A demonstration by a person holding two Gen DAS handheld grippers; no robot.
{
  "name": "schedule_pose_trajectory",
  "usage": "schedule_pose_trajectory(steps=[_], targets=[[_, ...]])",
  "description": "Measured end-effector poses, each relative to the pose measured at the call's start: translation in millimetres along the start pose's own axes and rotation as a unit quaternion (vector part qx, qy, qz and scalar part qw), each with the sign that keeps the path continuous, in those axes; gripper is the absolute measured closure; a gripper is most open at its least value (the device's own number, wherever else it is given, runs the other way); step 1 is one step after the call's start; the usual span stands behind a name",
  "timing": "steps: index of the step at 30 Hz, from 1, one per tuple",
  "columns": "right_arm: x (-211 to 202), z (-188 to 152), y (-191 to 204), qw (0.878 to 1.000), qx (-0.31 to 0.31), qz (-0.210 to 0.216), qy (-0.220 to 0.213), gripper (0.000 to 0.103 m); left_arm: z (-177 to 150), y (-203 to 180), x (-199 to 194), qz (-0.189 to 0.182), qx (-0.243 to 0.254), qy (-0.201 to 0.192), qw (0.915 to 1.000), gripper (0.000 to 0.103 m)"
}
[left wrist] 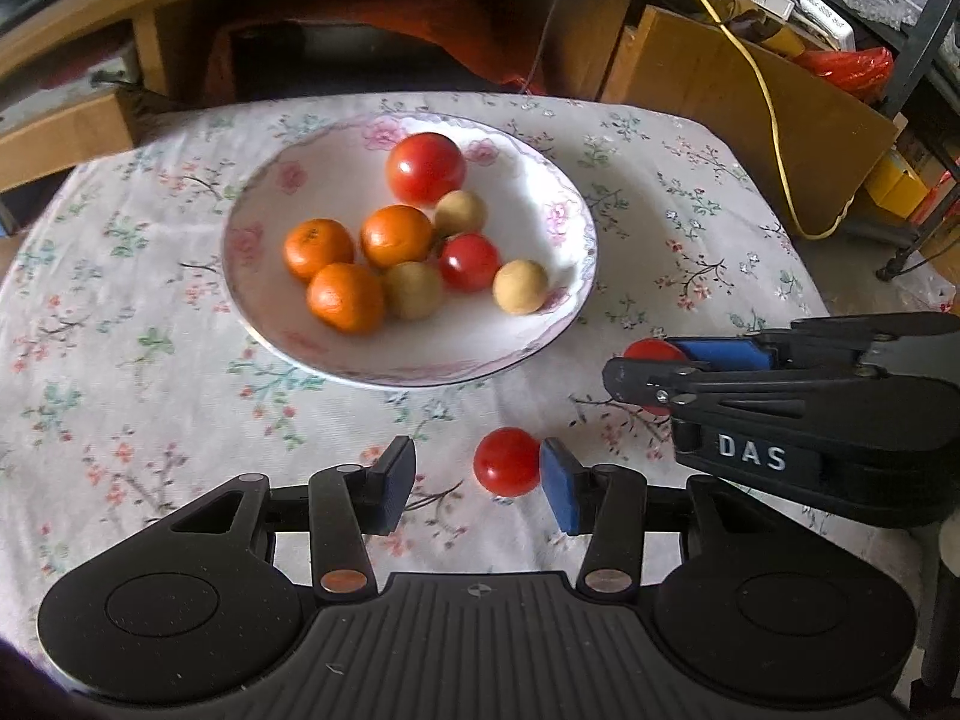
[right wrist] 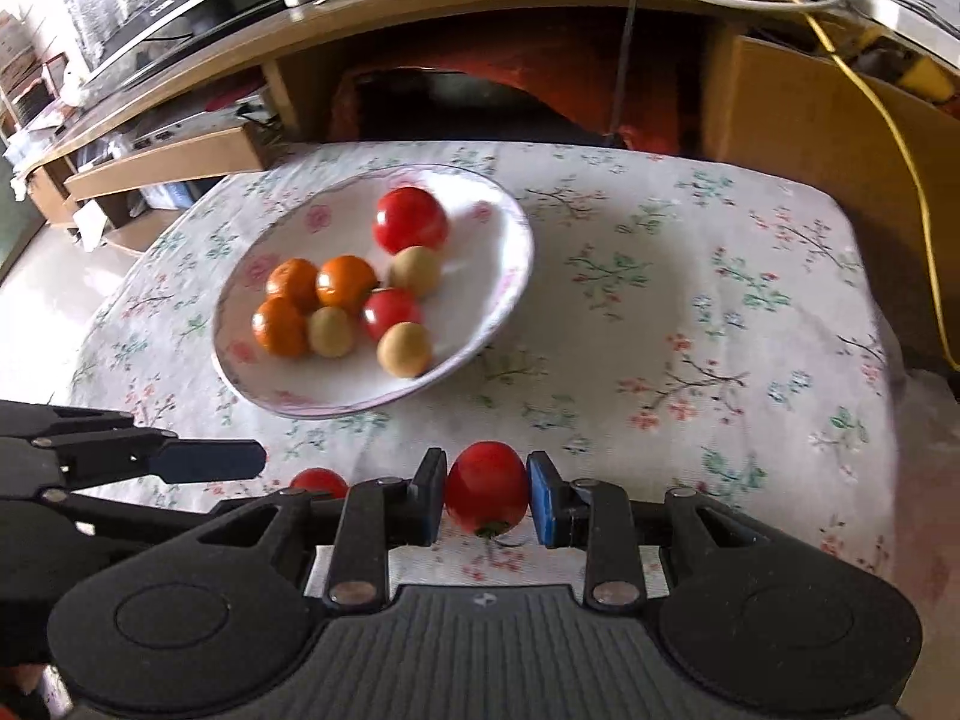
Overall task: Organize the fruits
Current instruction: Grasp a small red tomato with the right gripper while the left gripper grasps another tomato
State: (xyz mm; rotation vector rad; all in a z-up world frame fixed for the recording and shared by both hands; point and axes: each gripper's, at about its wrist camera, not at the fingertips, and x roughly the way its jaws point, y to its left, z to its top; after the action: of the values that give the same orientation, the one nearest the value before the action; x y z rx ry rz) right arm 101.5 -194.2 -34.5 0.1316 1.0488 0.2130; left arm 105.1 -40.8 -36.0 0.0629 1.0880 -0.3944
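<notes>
Right gripper (right wrist: 486, 495) clasping tomato (right wrist: 487, 495), plate (left wrist: 282, 324); three oranges (left wrist: 345, 297)

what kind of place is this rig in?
Likely a lived-in home room, not a lab: floral tablecloth under a flower-patterned plate of fruit, a wooden desk behind strewn with cables, a yellow cable trailing down.

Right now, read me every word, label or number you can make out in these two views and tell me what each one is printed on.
"DAS": white letters on the black body of the right tongs, seen in the left wrist view.
Dark device edge on the desk, right wrist view: a faint mark, too blurred to read.
White box on the desk, left wrist view: dark print, too small to read.
Plate, fruit and tablecloth: no text.
</notes>
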Motion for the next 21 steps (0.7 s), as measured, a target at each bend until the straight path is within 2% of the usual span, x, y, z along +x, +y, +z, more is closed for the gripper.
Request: schedule_pose_trajectory(steps=[4,11,17,21], targets=[[2.1,-0.7,-3.5,1.000,0.003,-0.001,0.004,0.072,-0.3,3.3,10.9,0.008,-0.010,0.011,0.9999,0.057],[3.3,-1.4,0.5,1.000,-0.001,0.003,0.008,0.072,4.0,5.3,11.6,0.002,-0.019,0.006,0.9998,0.061],[2.7,-2.2,-3.1,1.000,0.004,0.001,0.010,0.072,6.8,7.8,11.3,0.003,-0.027,0.000,0.9996,0.058],[0.5,-2.4,-6.0,1.000,0.009,0.003,0.008,0.072,8.6,13.9,8.2,-0.005,-0.049,-0.009,0.9988,0.054]])
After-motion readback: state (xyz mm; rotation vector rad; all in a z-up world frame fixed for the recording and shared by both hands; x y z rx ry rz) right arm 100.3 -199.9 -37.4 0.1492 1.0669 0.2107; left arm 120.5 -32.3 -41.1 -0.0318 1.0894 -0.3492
